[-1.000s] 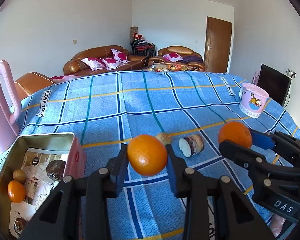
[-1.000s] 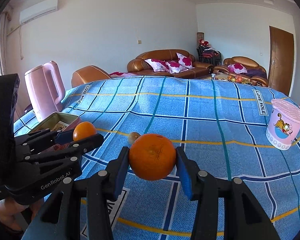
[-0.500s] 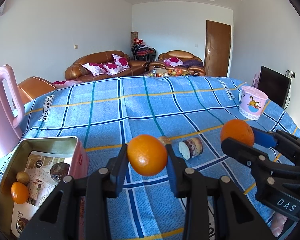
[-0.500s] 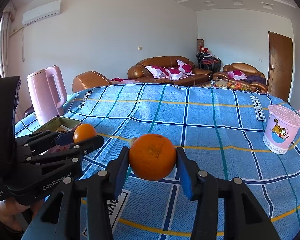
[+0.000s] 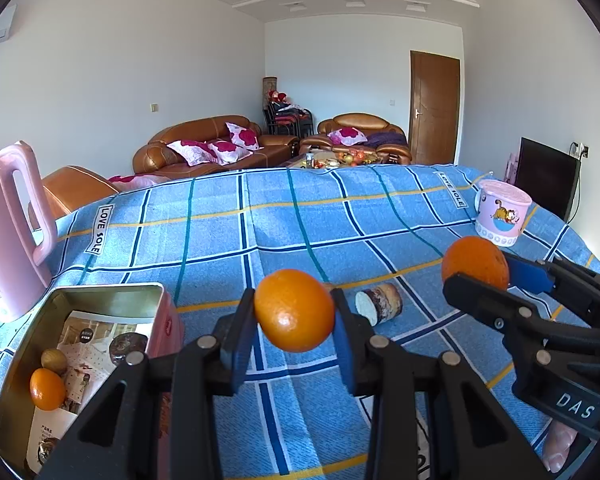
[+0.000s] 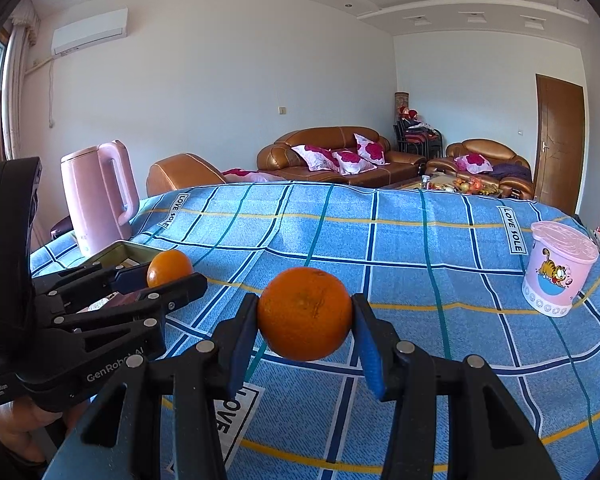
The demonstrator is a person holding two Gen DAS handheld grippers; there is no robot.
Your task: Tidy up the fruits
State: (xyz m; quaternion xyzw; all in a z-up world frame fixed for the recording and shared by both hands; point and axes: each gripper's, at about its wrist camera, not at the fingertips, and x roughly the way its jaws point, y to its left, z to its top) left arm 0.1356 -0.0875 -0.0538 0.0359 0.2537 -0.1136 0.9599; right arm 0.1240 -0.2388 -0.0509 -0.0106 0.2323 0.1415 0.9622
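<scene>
**Two oranges in grip, tin partly filled**

Left gripper [image 5: 294,316]: jaws closed narrowly on a small orange [image 5: 294,310], held clear above the blue checked table [image 5: 300,220]. Right gripper [image 6: 305,314]: jaws closed a little wider on a larger orange [image 6: 305,314], also held in the air. Both fruits sit squarely between the pads.

Done so far, judging by the layout: the open tin [image 5: 104,294] at near left already contains one orange fruit [image 5: 47,388] and a brownish round fruit [image 5: 54,361], lying on printed paper at its near end.

Left to do: both held oranges are still outside the tin, the left one nearer to it. A small brownish item lies on the cloth, mostly hidden behind the left orange; a cut roll-shaped piece [image 5: 380,303] lies just right of it. Cannot tell whether that piece counts as fruit. Pink kettle [image 5: 10,232] at far left and cartoon cup [image 5: 502,214] at far right look unrelated.

Versus the earlier frames: grips unchanged on both oranges. Both views have tilted upward, showing more ceiling; table items sit lower in frame. Tin contents unchanged.
</scene>
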